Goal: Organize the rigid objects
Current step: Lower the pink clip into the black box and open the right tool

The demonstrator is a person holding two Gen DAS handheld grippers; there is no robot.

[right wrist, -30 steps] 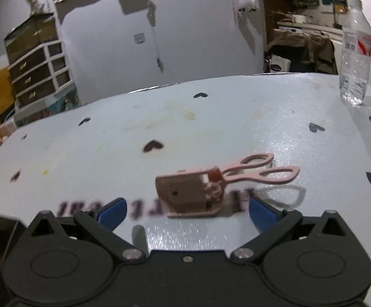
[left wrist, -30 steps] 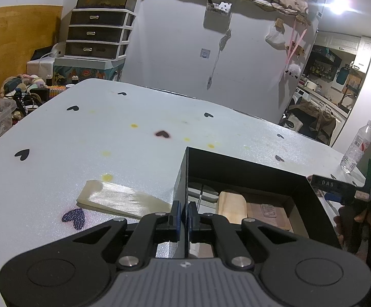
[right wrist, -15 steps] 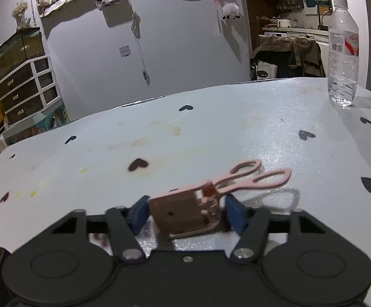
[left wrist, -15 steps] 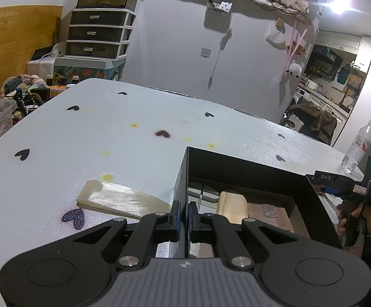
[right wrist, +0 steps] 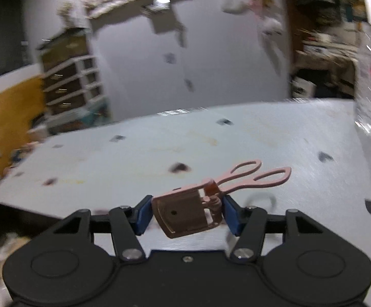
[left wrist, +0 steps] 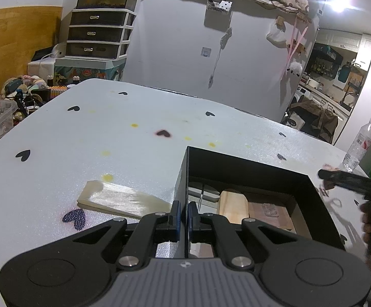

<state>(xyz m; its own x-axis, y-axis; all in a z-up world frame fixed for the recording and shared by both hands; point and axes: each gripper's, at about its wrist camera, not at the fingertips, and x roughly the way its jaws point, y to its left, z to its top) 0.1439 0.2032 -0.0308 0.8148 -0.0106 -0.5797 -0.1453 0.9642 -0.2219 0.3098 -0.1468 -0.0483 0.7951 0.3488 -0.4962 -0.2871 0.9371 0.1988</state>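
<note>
A: Where's the clip (right wrist: 193, 211)?
B: Above the surface (right wrist: 236, 140), pinched in the right gripper (right wrist: 185, 213) jaws, handles pointing to 2 o'clock.
A: The left gripper (left wrist: 183, 213)?
B: Jaws pressed on the box (left wrist: 183, 176) wall.

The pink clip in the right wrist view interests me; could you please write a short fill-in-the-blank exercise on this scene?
1. The right claw grips a ___ clip with scissor-like handles.
2. The left claw is shut on the wall of the ___ box.
3. A clear water ___ stands on the table.

Missing words: pink; black; bottle
</note>
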